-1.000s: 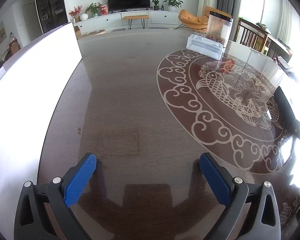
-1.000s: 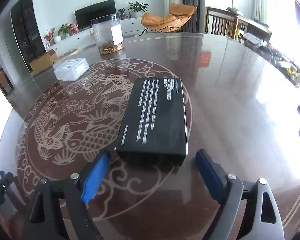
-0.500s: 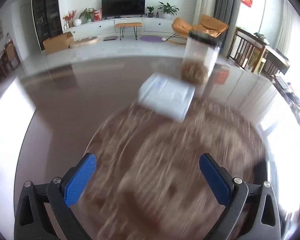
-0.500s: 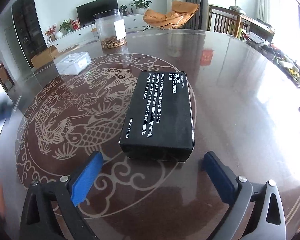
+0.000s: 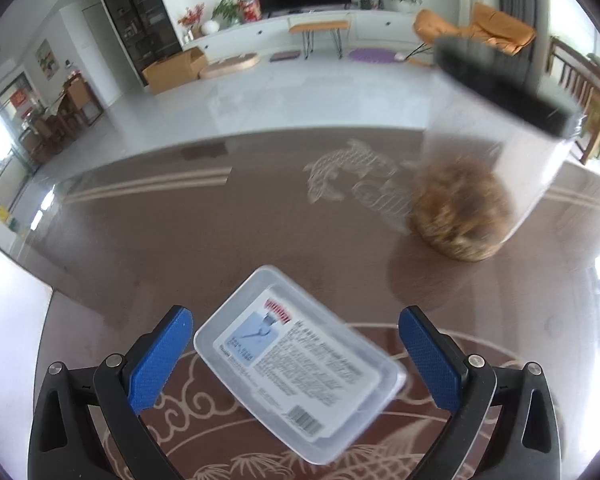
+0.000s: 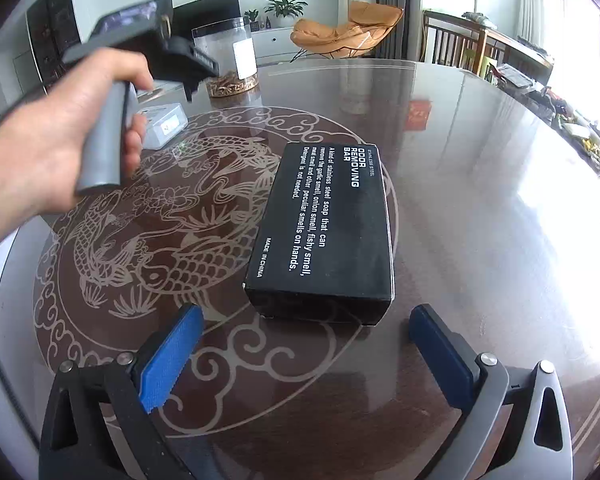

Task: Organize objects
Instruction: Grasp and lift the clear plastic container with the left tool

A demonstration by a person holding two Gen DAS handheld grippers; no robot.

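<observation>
Blue-padded, my left gripper (image 5: pixel 292 354) stands wide open at the bottom of the left wrist view, its two fingers either side of a clear rectangular plastic box with a white printed label (image 5: pixel 298 364). The box lies skewed between the pads, touching neither as far as I can tell, on the dark glossy round table with a pale carp-and-cloud inlay (image 5: pixel 220 232). In the upper right of that frame a tall clear plastic jar with a black lid and brown contents at its base (image 5: pixel 484 168) stands on the table, blurred.

In the right wrist view, my left hand (image 6: pixel 60 132) fills the upper left, wrapped round the grey handle of the left gripper, which hangs over the clear box (image 6: pixel 162 124). The jar (image 6: pixel 228 56) sits behind it, near the top. At centre, a black rectangular cardboard box printed "ODOR REMOVING BAR" in white (image 6: pixel 324 232) lies flat on the inlay. My right gripper (image 6: pixel 306 354) is spread open at the bottom, its pads just short of the black box's near end, holding nothing.
</observation>
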